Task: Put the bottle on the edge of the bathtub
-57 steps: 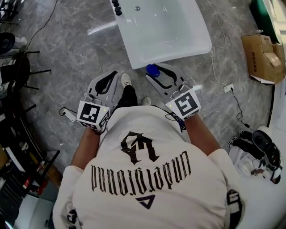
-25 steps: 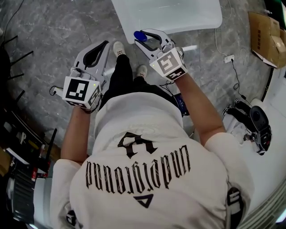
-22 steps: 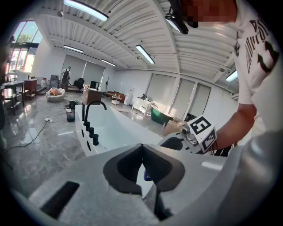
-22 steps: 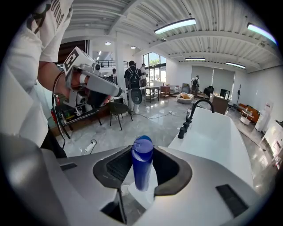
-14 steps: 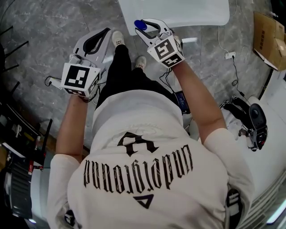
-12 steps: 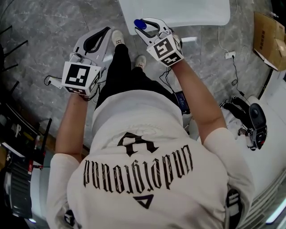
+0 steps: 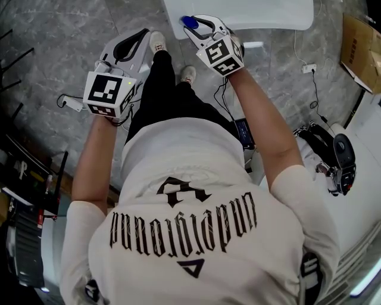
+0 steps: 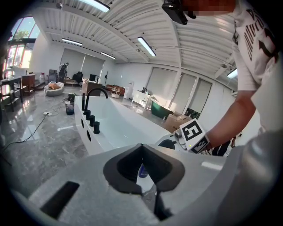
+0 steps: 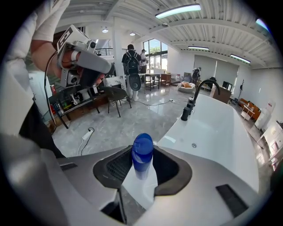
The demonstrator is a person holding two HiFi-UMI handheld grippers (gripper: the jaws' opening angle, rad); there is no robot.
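A bottle (image 9: 142, 150) with a blue cap and a pale body stands upright between the pads of my right gripper (image 9: 141, 167), which is shut on it. In the head view the bottle (image 7: 189, 22) and right gripper (image 7: 196, 25) hang at the near end of the white bathtub (image 7: 268, 15), over its rim. The tub's basin (image 9: 221, 132) stretches ahead to the right, with a black faucet (image 9: 200, 93) on its far left edge. My left gripper (image 7: 144, 33) is lower left over the grey floor, its tips (image 8: 141, 146) touching and holding nothing.
A cardboard box (image 7: 362, 50) and a power strip (image 7: 308, 68) with cables lie right of the tub. Black equipment (image 7: 342, 161) sits at the right. Another power strip (image 7: 71, 102) lies at the left. Chairs (image 9: 116, 95) and a standing person (image 9: 132, 66) are far off.
My right gripper has carried the bottle forward, from beside the tub's near corner to over its rim. The left gripper has stayed shut and moved forward only slightly.
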